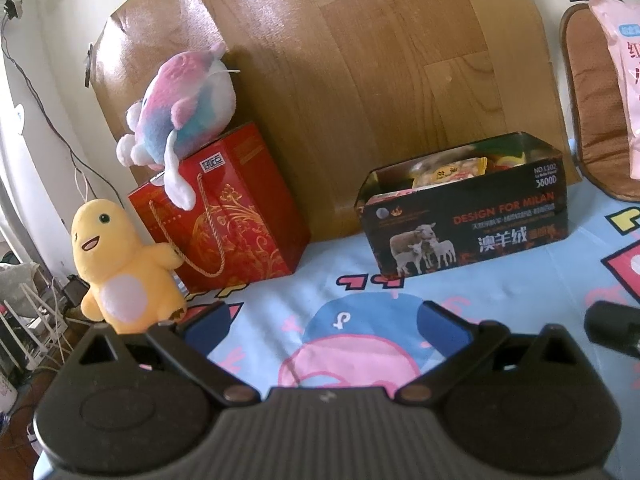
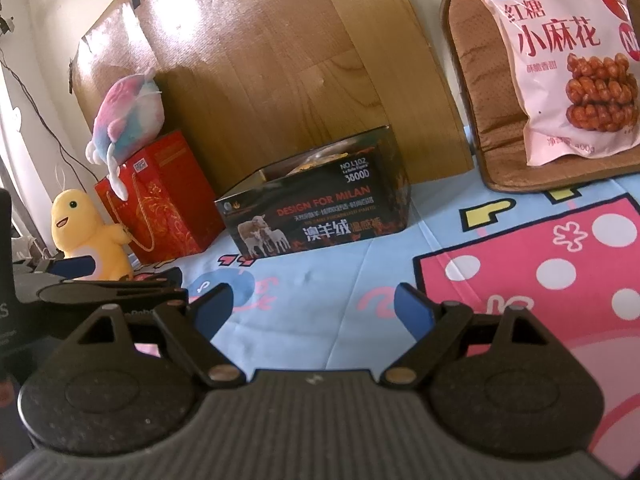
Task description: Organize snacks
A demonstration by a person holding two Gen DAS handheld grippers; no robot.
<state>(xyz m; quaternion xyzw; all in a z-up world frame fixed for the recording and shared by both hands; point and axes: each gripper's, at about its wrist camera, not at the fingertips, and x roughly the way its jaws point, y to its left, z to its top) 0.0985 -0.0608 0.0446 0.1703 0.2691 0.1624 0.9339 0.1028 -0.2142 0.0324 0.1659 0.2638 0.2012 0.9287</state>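
A black box [image 1: 464, 216] printed with sheep stands open on the patterned sheet, with several snack packets [image 1: 448, 170] inside. The right wrist view shows the same black box [image 2: 320, 208] further off at centre. A large pink snack bag [image 2: 568, 60] leans on a brown cushion at the upper right; its edge also shows as the pink bag [image 1: 620, 80] in the left wrist view. My left gripper [image 1: 326, 320] hovers open and empty above the sheet, short of the box. My right gripper [image 2: 314, 308] is open and empty too, with the left gripper [image 2: 80, 276] beside it.
A red gift bag [image 1: 228, 208] stands left of the box with a pink-blue plush [image 1: 180, 108] on top and a yellow plush [image 1: 120, 264] in front. A wooden board [image 1: 340, 60] leans behind. The brown cushion [image 2: 480, 100] rests at the right. Cables hang at the far left.
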